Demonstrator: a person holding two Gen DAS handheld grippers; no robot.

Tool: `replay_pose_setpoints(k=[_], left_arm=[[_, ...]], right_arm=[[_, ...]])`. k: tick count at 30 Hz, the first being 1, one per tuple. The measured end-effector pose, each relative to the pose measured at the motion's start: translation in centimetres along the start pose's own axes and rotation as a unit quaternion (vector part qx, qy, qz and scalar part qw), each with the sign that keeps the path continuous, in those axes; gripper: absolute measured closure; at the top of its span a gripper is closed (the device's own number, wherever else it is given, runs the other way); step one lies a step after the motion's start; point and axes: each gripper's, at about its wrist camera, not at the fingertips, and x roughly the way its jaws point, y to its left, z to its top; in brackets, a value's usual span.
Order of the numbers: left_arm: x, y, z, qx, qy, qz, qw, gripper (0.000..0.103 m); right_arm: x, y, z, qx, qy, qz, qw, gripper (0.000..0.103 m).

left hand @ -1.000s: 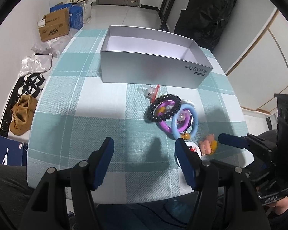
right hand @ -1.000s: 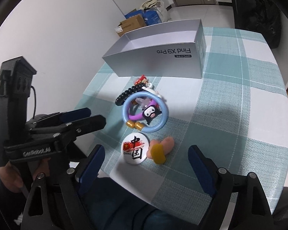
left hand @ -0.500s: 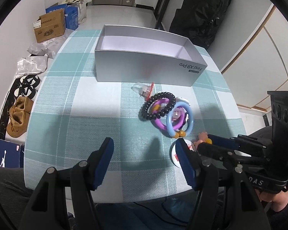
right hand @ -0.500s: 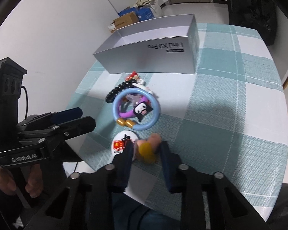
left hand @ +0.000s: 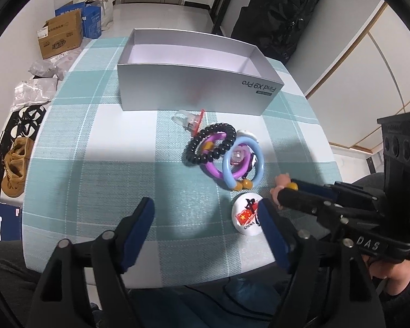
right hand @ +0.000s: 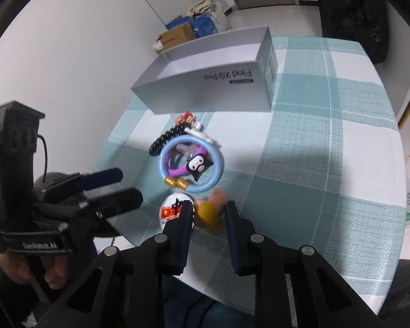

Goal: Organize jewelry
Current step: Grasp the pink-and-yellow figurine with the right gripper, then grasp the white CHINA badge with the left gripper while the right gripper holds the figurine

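Note:
My right gripper (right hand: 208,214) is shut on a small pink and yellow pig charm (right hand: 209,210), just above the checked tablecloth; the charm also shows in the left wrist view (left hand: 283,181). My left gripper (left hand: 205,218) is open and empty over the table's near edge. A white China badge (left hand: 247,214) lies by its right finger. A blue ring (right hand: 190,164), a purple ring (left hand: 213,164) and a black bead bracelet (left hand: 211,147) lie piled together. An open silver box (left hand: 196,90) stands behind them.
A clear and red clip (left hand: 190,119) lies in front of the box. Cardboard boxes (left hand: 60,37) and shoes (left hand: 15,169) are on the floor at the left. A black backpack (left hand: 278,13) stands behind the table.
My right gripper has closed on the pig charm, which lay loose between open fingers a second ago. The left gripper has stayed open and drifted slightly.

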Motion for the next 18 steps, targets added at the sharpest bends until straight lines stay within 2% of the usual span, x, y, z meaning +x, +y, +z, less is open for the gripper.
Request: replay_pose_setpoints(k=[3,8,14,18], left_arm=[[0.1,-0.3,-0.1,0.005,0.004,-0.011,0.9999,0.013],[0.9,-1.4,-0.4,0.023,0.026,-0.012,0.9993,0.012],[2.1,-3.2,-1.0,0.067,0.042,0.021,0.9966,0.012],[3.0,-4.2,-1.1,0.093,0.043,0.057,0.9931,0.012]], right_arm=[[-0.6,-0.4,0.2,0.010,-0.016,0.007,1.000,0.080],[-1.7,-1.2,0.7,0.033,-0.044,0.004,0.998,0.080],[-3.7,-2.9,1.2,0.067,-0.085,0.006,0.994,0.080],[-4.0,-3.2,1.3,0.072,-0.089,0.008,0.993,0.080]])
